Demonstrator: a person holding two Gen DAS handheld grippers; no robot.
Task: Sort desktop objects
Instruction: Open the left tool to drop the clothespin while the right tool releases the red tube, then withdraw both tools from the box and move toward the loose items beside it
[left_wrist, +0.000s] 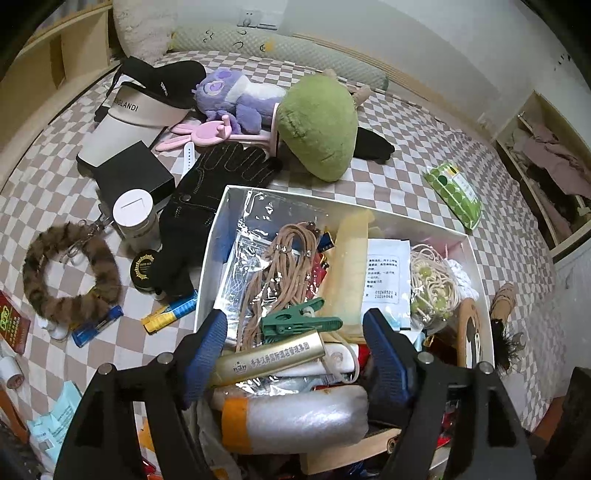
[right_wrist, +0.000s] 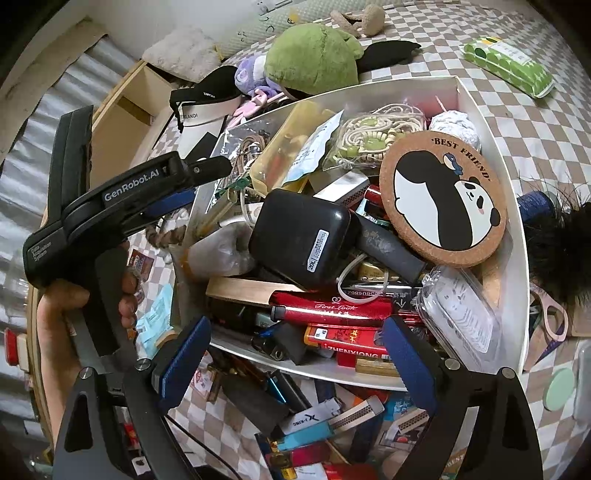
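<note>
A white box (left_wrist: 218, 229) full of small items sits on a checkered cloth; it also shows in the right wrist view (right_wrist: 491, 122). My left gripper (left_wrist: 295, 354) is open and empty, hovering over the box's near end, above a gold tube (left_wrist: 273, 360) and a green clothes peg (left_wrist: 299, 319). My right gripper (right_wrist: 295, 350) is open and empty above the box's near rim, over red packets (right_wrist: 332, 308). A black case (right_wrist: 301, 243) and a panda cork coaster (right_wrist: 443, 199) lie on top of the pile. The left gripper's body (right_wrist: 129, 192) shows at the left of the right wrist view.
Around the box lie a black glove (left_wrist: 207, 184), a green plush (left_wrist: 317, 122), a purple plush (left_wrist: 229, 99), a visor cap (left_wrist: 140, 107), a black box (left_wrist: 133, 177), a furry ring (left_wrist: 70, 273), a green wipes pack (left_wrist: 454, 192) and lighters (right_wrist: 314, 424).
</note>
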